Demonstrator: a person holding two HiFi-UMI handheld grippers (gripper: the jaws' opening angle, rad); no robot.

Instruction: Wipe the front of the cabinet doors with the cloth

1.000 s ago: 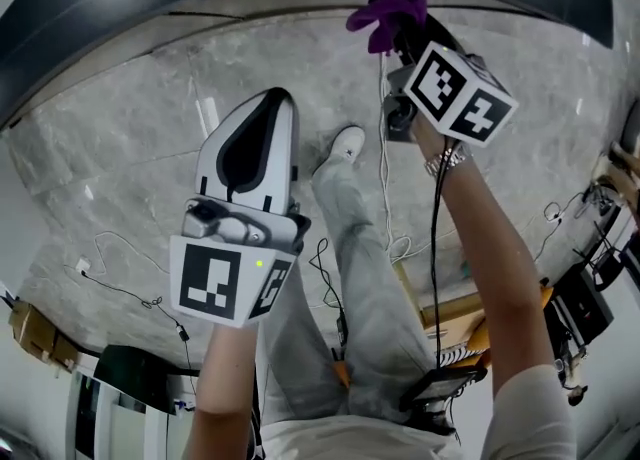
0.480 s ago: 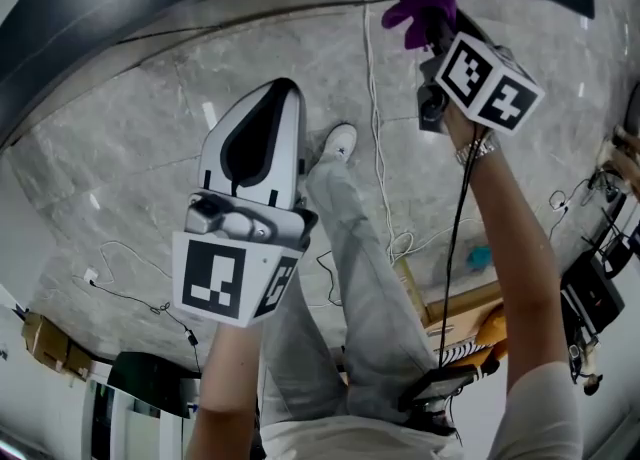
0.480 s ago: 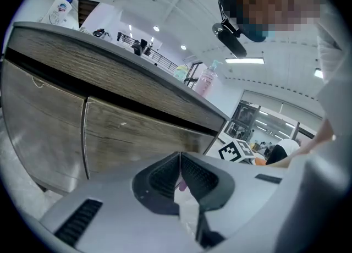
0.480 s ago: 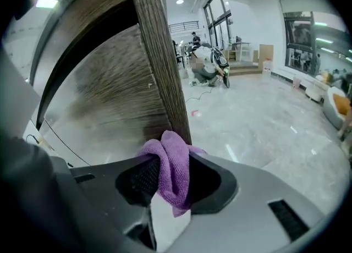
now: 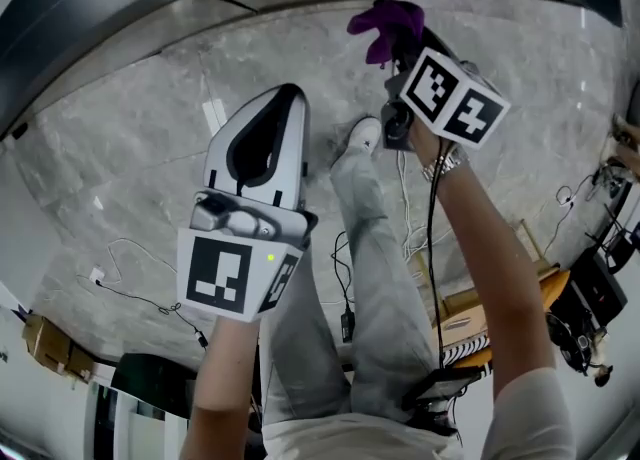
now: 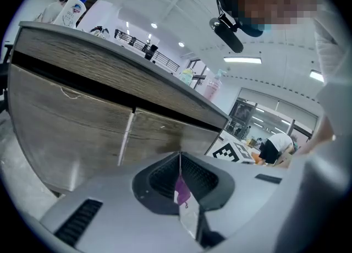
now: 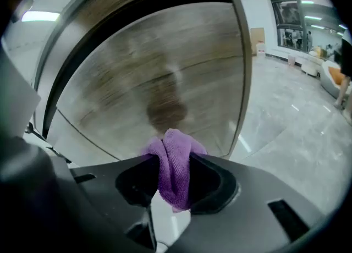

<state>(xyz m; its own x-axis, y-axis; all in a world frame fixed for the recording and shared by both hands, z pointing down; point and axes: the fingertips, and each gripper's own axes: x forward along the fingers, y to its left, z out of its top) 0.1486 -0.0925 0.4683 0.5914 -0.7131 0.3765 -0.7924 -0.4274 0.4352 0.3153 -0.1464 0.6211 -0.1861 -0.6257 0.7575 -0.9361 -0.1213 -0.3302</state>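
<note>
Head view, cloth: the purple cloth point(image 5: 385, 23) sits at the upper middle of the frame, bunched, close under the dark band along the top edge.
Head view, right tongs: the right tongs point(image 5: 396, 46) are clamped on the cloth and raised towards that band, with the marker cube just below them.
Head view, left tongs: the left tongs point(image 5: 281, 101) are left of centre with their jaws together. They carry nothing and hang over the grey floor point(image 5: 120, 148).
Left gripper view, cabinet doors: two wood-grain cabinet doors point(image 6: 71, 131) fill the left half, with a pale vertical seam between them. The surface point(image 6: 110, 54) runs above them.
Left gripper view, left tongs: the jaws meet in a thin line at lower centre. A small purple patch shows at the seam, and I cannot tell what it is.
Right gripper view, cloth: the cloth is folded into a wad that stands up between the jaws at lower centre. It is pinched at mid-height with a rounded crown showing above.
Right gripper view, door: the door front is blurred and close ahead, with a dark shadow just beyond the cloth. I cannot tell whether cloth and door are touching.
Handling: the cloth looks like soft, light, limp microfibre that will fold and drag, not slide off. It will likely give under pressure against the flat panel.
Where to hold: the hold should be across the bunched middle, as here, so that a pad sticks out past the jaw tips. Then only fabric would meet the door.
</note>
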